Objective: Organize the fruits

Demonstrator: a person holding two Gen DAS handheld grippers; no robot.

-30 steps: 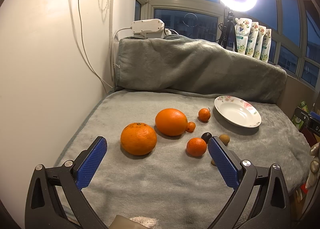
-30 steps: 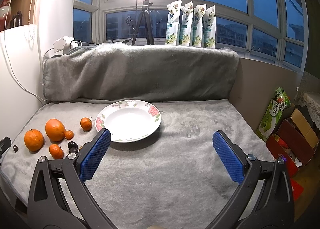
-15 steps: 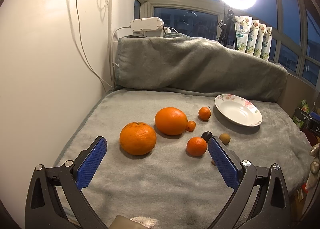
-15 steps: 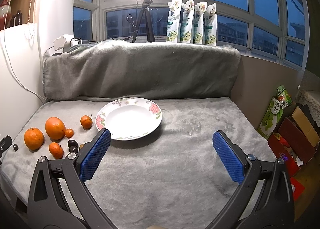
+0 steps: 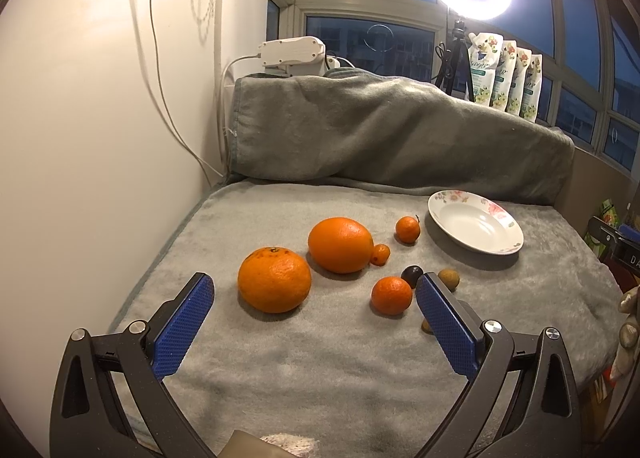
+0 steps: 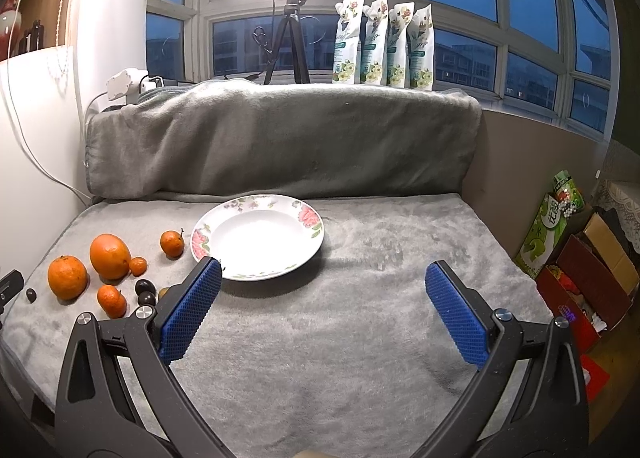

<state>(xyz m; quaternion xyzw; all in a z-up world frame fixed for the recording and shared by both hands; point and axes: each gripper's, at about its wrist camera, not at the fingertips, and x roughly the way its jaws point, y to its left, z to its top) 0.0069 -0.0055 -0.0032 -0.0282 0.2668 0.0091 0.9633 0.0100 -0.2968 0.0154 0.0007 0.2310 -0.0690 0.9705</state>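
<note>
The left gripper hung above the grey blanket with its jaws spread wide and nothing between its blue pads; it pointed forward and slightly down toward the blanket's left half. The right gripper was likewise held low over the blanket, over its near middle, jaws wide apart and empty, its fingers level with each other. At the blanket's near right edge a pale gloved hand showed partly in the left wrist view.
</note>
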